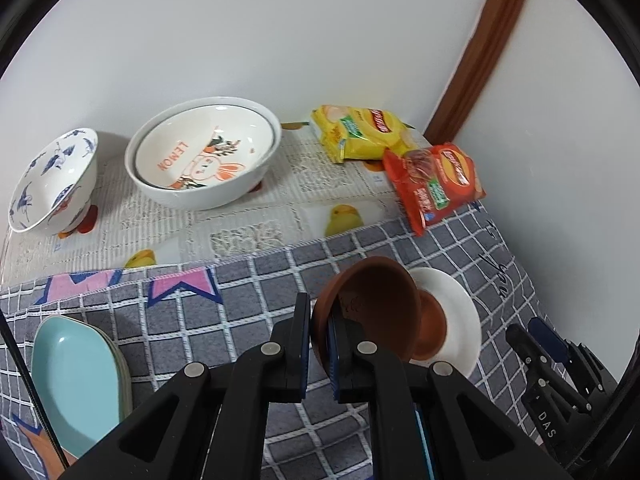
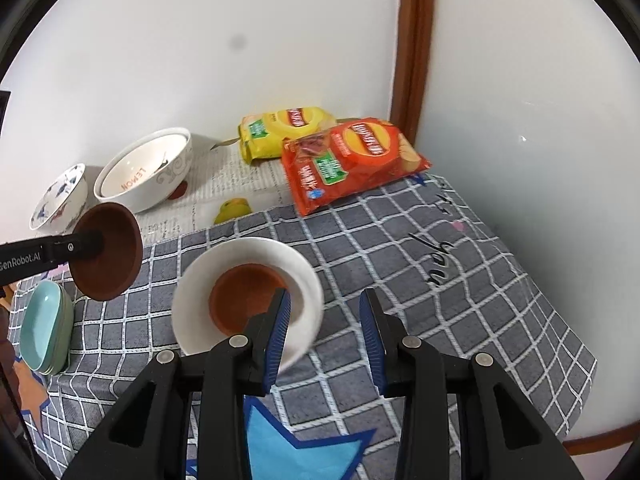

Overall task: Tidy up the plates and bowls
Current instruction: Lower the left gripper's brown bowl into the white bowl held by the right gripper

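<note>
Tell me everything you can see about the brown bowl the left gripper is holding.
The brown bowl looks like matte terracotta or plastic, round, deep and empty, with a faint marking inside. The left gripper is shut on its rim, one finger inside and one outside. It hangs tilted on its side, lifted clear of the grey checked cloth, beside a white plate that carries a second brown dish.
</note>
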`<state>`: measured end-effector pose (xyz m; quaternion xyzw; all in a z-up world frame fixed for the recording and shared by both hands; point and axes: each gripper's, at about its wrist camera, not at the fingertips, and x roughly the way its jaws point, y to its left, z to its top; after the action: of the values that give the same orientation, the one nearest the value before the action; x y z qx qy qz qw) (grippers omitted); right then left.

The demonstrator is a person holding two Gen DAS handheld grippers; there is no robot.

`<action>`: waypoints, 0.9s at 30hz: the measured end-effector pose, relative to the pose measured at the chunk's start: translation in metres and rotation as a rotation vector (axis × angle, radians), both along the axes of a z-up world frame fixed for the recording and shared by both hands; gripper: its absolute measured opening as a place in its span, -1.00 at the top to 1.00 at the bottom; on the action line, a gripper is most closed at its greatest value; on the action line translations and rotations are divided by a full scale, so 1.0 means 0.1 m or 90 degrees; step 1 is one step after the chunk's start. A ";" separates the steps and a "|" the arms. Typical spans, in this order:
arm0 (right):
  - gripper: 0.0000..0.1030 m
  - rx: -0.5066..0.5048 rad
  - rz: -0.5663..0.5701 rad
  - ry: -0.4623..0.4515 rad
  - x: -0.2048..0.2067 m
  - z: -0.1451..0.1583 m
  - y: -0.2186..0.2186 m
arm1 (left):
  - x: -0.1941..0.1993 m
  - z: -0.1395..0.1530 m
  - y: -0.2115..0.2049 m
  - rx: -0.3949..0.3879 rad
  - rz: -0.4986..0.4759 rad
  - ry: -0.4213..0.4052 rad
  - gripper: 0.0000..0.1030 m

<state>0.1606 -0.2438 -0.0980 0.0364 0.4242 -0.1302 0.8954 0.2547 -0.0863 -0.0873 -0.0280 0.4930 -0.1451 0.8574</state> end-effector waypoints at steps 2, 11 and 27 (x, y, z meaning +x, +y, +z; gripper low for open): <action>0.31 0.013 -0.005 -0.001 -0.05 0.01 -0.07 | -0.02 -0.02 -0.07 -0.005 -0.009 0.008 0.85; 0.31 0.036 -0.030 -0.003 -0.20 -0.04 -0.34 | -0.03 -0.14 -0.42 0.000 -0.044 0.031 0.85; 0.31 0.066 -0.038 0.020 -0.20 -0.28 -0.52 | 0.11 -0.48 -0.81 0.017 -0.068 0.062 0.84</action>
<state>0.1404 -0.2962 -0.1264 0.0936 0.4429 -0.1354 0.8813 0.2662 -0.1676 -0.1353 0.0031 0.5369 -0.1824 0.8237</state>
